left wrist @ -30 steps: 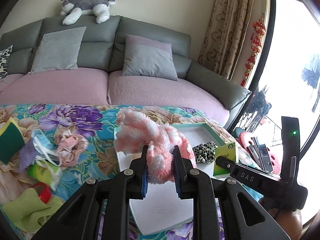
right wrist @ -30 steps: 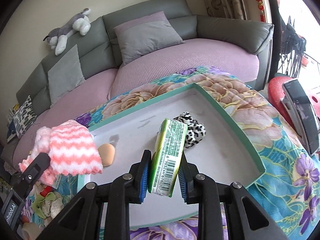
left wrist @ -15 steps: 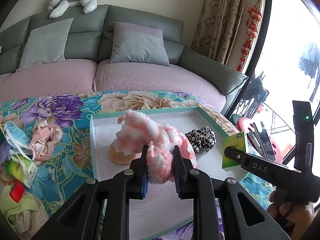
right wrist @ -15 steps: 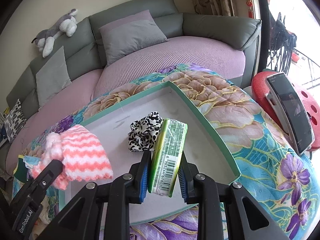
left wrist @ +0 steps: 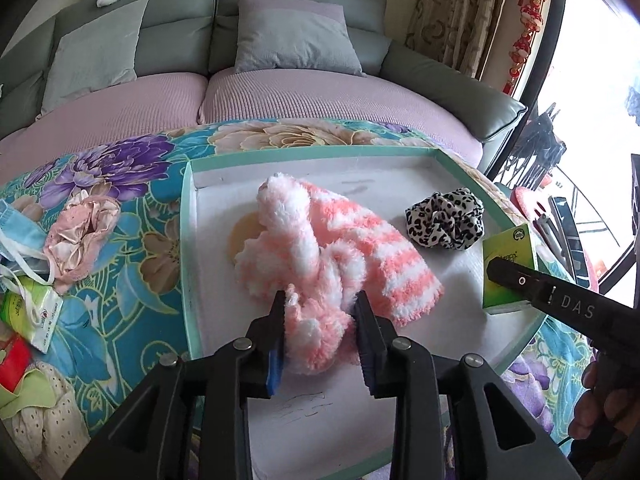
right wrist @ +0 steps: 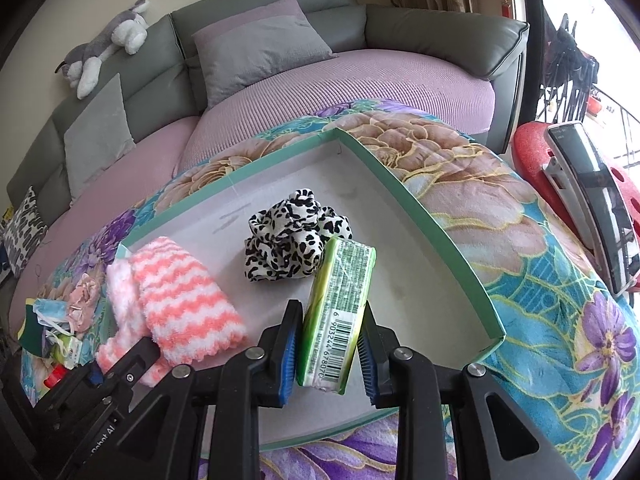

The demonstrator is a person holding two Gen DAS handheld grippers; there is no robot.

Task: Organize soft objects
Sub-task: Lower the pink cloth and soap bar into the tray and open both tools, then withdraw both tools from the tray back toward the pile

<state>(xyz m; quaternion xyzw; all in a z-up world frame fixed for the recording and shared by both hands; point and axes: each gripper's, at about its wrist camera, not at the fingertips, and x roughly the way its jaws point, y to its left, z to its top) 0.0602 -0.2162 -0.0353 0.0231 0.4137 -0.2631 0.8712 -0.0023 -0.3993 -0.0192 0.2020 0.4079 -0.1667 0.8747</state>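
Observation:
A fluffy pink-and-white striped sock (left wrist: 340, 248) lies in the white tray with the green rim (left wrist: 186, 240), over a beige round puff (left wrist: 242, 236). My left gripper (left wrist: 320, 312) straddles the sock's near end. Its jaws are opening, and the fluff only brushes the pads. My right gripper (right wrist: 330, 332) is shut on a green tissue pack (right wrist: 336, 312), held upright just above the tray floor (right wrist: 416, 280), close to a leopard-print scrunchie (right wrist: 292, 236). The sock (right wrist: 188, 296) shows at the tray's left end in the right wrist view.
Left of the tray on the floral cloth are a blue face mask (left wrist: 20, 232), a pink satin scrunchie (left wrist: 80, 236), a small tissue pack (left wrist: 36, 312) and pale cloths. A sofa stands behind. A red stool with a phone (right wrist: 592, 200) stands at the right.
The left gripper came down with the sock until it rested on the tray, and its jaws widened. The right gripper sank a little with the tissue pack, nearer the leopard scrunchie.

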